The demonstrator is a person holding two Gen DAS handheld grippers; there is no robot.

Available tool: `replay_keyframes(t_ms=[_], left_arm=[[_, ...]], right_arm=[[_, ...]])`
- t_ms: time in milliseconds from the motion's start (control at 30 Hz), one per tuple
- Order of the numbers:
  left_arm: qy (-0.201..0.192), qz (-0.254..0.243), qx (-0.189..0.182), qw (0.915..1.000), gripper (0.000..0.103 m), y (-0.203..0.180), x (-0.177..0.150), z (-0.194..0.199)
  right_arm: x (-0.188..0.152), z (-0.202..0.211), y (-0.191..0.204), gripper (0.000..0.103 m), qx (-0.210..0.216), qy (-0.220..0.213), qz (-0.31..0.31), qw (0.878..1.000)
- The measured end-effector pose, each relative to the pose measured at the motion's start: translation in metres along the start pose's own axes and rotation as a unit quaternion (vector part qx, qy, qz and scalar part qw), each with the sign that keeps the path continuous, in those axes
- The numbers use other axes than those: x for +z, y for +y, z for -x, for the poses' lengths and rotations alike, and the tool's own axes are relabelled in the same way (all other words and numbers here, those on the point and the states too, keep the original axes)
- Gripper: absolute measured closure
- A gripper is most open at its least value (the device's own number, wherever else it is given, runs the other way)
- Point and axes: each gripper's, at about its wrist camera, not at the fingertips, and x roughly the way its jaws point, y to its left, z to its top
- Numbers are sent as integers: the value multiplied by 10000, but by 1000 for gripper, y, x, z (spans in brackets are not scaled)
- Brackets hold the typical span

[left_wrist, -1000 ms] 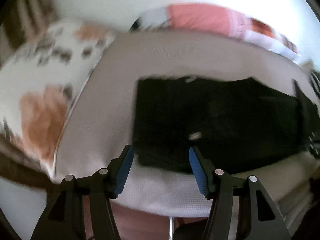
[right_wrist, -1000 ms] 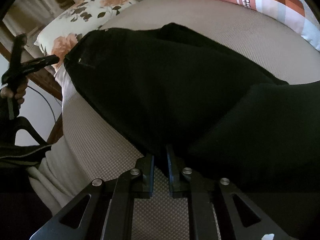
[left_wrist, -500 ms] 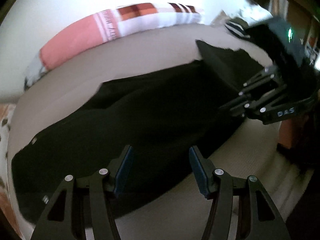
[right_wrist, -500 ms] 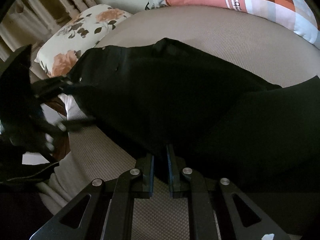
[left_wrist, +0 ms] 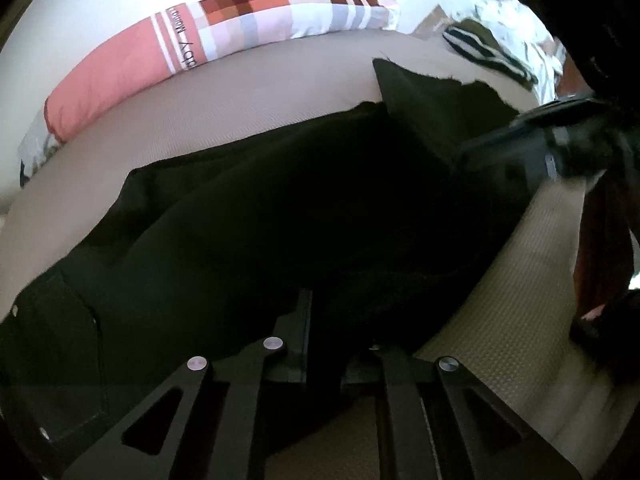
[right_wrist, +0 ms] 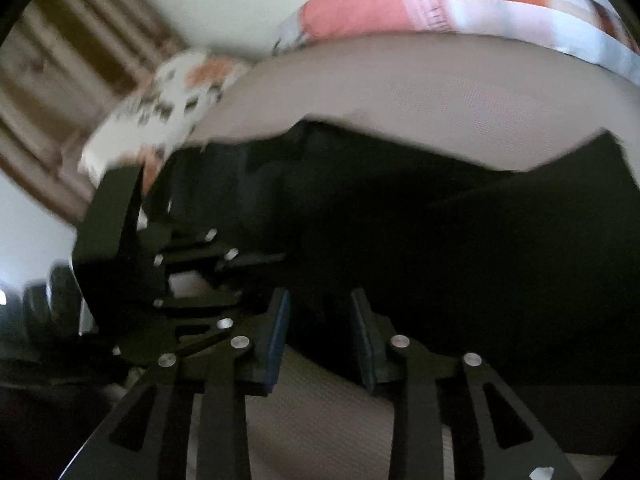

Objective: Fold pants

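The black pants (left_wrist: 280, 216) lie spread on the beige mattress (left_wrist: 280, 92), waist with rivets at the left, a leg end turned up at the far right. My left gripper (left_wrist: 324, 340) is shut on the near edge of the pants. My right gripper (right_wrist: 320, 320) is open, its jaws either side of the pants' (right_wrist: 440, 248) near edge. The right gripper also shows in the left wrist view (left_wrist: 520, 152), blurred. The left gripper also shows in the right wrist view (right_wrist: 224, 268), close at the left.
A pink and checked pillow (left_wrist: 224, 40) lies along the far edge by the wall. A floral pillow (right_wrist: 168, 108) sits at the left end. A striped cloth (left_wrist: 484, 52) lies at the far right. The mattress's near edge (left_wrist: 500, 320) runs below the grippers.
My left gripper swung from the waist end toward the middle and shut on the pants' near edge. My right gripper opened and let go of the pants.
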Motion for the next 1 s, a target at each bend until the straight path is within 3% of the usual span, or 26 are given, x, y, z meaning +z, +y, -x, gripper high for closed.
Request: replay_keyframes(t_ms=[133, 200, 433, 733, 800, 833, 900, 1000], left_arm=[[-29, 156, -33, 9999, 93, 2, 0, 1], [-28, 244, -72, 9997, 93, 4, 0, 1], [-16, 470, -137, 9988, 93, 7, 0, 0], [38, 633, -181, 9978, 93, 10, -1, 0], [52, 634, -178, 9978, 93, 10, -1, 0], [56, 621, -170, 9979, 93, 10, -1, 0], [63, 615, -158, 9980, 93, 10, 0, 1], [51, 566, -142, 9983, 93, 9, -1, 2]], right_arm=[[-9, 31, -73, 72, -311, -353, -1060, 9933], [-17, 46, -116, 72, -575, -520, -1657, 9831], [-21, 73, -204, 72, -797, -1058, -2860, 9490], [1, 69, -245, 76, -784, -1340, -3246, 9330], [6, 66, -247, 87, -790, -1328, -3235, 9335], [8, 66, -245, 99, -873, -1332, -3190, 9343], [11, 73, -237, 99, -954, -1444, -3062, 9361], [8, 97, -216, 100, -1395, -1638, -2761, 9367]])
